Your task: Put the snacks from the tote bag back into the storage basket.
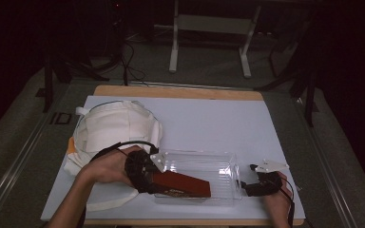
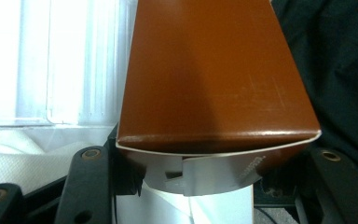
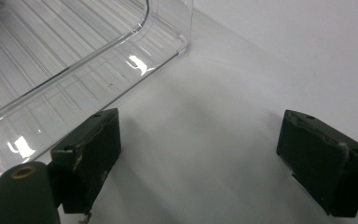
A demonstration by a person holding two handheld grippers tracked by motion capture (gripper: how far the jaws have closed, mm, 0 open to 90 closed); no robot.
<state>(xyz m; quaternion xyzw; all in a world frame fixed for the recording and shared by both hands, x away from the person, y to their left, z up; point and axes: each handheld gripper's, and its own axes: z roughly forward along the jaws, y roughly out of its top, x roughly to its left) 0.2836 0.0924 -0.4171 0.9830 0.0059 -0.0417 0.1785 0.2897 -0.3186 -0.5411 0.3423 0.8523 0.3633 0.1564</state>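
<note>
**Lowering a brown carton into the clear bin**

Holding a long reddish-brown cardboard box point(image 1: 180, 184) by its near end, the left gripper point(image 1: 153, 176) has its jaws clamped on the box's two sides; in the left gripper view the box point(image 2: 214, 74) runs straight out from between the jaws, its tucked end flap facing the camera. The box lies slanted across the near left corner of a clear ribbed plastic rectangular bin point(image 1: 218, 166), far end inside, near end over the rim. Grip at the very end probably chosen so the jaws stay outside the bin wall while the carton goes in lengthwise.

Right gripper point(image 1: 249, 186) sits on the white sheet point(image 1: 209, 118) just beside the bin's right end, near the sheet's front right corner. Jaws spread wide, nothing between them; the right gripper view shows bare white surface between the pads and the bin's corner point(image 3: 168, 32) just off to one side. Not touching the bin as far as I can tell. Likely parked there to steady the bin if it slides.

A cream fabric bag with an orange patch point(image 1: 114, 128) lies slumped at the sheet's left edge, behind the left hand point(image 1: 107, 166), touching neither bin nor box.

Judgement: placing step, partway; box still needs levelling onto the bin floor
</note>
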